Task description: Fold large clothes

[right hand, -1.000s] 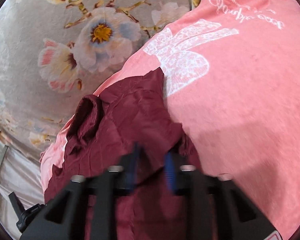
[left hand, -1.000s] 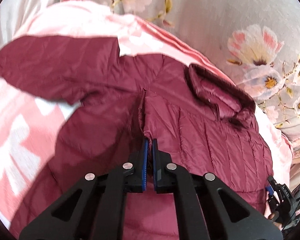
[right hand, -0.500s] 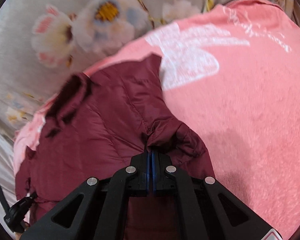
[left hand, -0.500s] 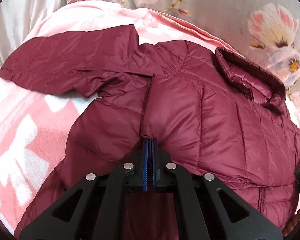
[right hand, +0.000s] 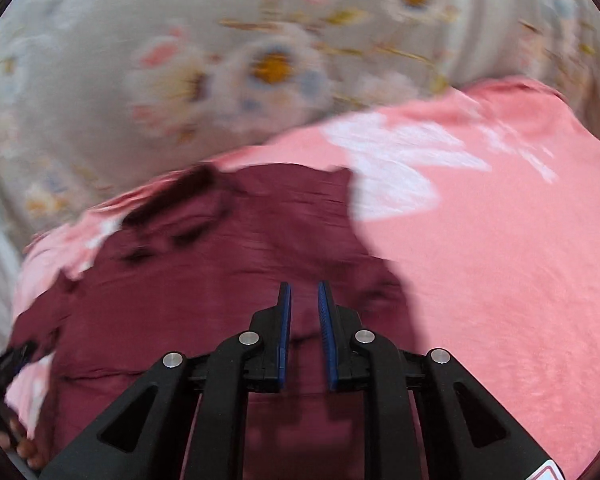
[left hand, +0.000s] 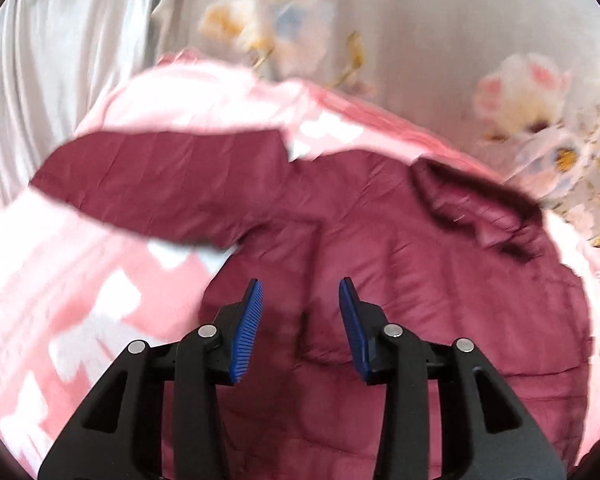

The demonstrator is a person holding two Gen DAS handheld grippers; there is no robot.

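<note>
Now I see the dark red jacket (left hand: 380, 264) lying flat on the pink blanket (left hand: 80, 280), one sleeve (left hand: 164, 188) stretched out. My left gripper (left hand: 300, 292) is wide open over it, holding nothing. My right gripper (right hand: 302, 300) is open a little, empty too, above the jacket.

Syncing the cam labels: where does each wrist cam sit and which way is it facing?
Left wrist: on the left gripper, looking along its open fingers down at the maroon jacket, sleeve spread left.
Right wrist: on the right gripper, fingers slightly apart, over the jacket's other side.
Shared: jacket, pink blanket, floral sheet.
</note>
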